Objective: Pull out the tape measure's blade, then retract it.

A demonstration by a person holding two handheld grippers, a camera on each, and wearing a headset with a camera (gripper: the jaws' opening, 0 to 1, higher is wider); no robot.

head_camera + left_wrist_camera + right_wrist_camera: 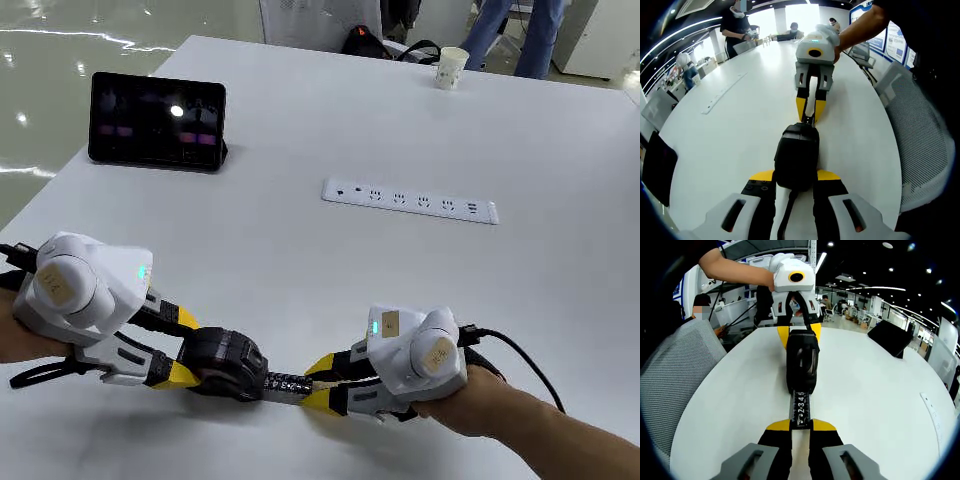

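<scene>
The left gripper (pixel 185 347) clamps the tape measure case (pixel 222 362); the right gripper (pixel 322 383), jaws narrow, apparently pinches the short blade (pixel 285 383) running straight between them.

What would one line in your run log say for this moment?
left gripper: clamped on tape measure | right gripper: pinching blade end | blade: short stretch out of case

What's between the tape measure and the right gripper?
A short numbered stretch of blade, running from the tape measure to the right gripper; the right gripper view shows it.
</scene>
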